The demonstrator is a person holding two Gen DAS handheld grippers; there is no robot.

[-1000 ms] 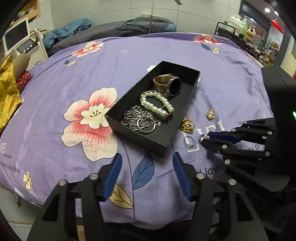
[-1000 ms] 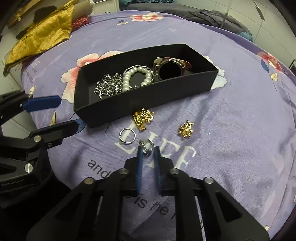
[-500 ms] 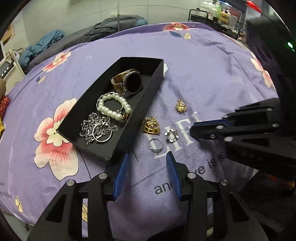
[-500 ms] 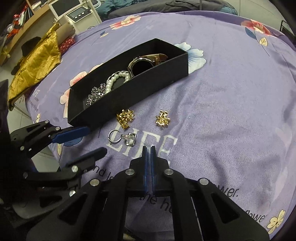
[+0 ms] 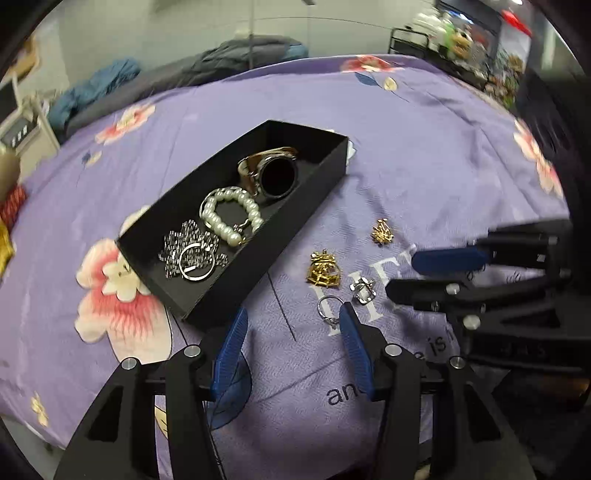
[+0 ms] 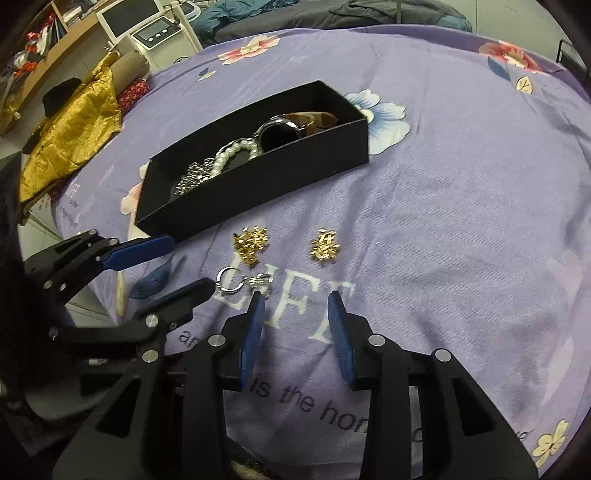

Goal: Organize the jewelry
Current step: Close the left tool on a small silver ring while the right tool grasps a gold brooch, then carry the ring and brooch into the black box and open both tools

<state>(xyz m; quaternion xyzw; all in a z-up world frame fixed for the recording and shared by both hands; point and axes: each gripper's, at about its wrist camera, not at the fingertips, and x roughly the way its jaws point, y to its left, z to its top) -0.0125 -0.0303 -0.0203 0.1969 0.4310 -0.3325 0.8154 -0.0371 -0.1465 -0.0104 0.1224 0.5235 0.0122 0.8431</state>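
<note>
A black box (image 5: 325, 177) (image 6: 258, 184) on the purple cloth holds a watch (image 5: 275, 177), a pearl bracelet (image 5: 231, 214) and a silver chain (image 5: 188, 251). In front of it lie a gold brooch (image 5: 322, 267) (image 6: 251, 242), a smaller gold piece (image 5: 382, 230) (image 6: 324, 248), a plain silver ring (image 5: 327, 306) (image 6: 229, 280) and a stone-set ring (image 5: 364, 290) (image 6: 260, 281). My left gripper (image 5: 293, 319) (image 6: 192, 264) is opening; the plain ring lies by its right fingertip, untouched. My right gripper (image 6: 295, 299) (image 5: 400, 275) is opening, empty, just behind the stone-set ring.
The flowered purple cloth (image 6: 461, 206) falls away at its near edge. A gold fabric (image 6: 70, 129) lies off its left side, by a white machine (image 6: 147, 29). Dark clothes (image 5: 240, 51) are heaped at the far end, and a shelf of bottles (image 5: 454, 37) stands beyond.
My right gripper, shut at the stone-set ring a second ago, has drawn back and opened; that ring now lies beside the plain ring. My left gripper has shifted right, up to the rings.
</note>
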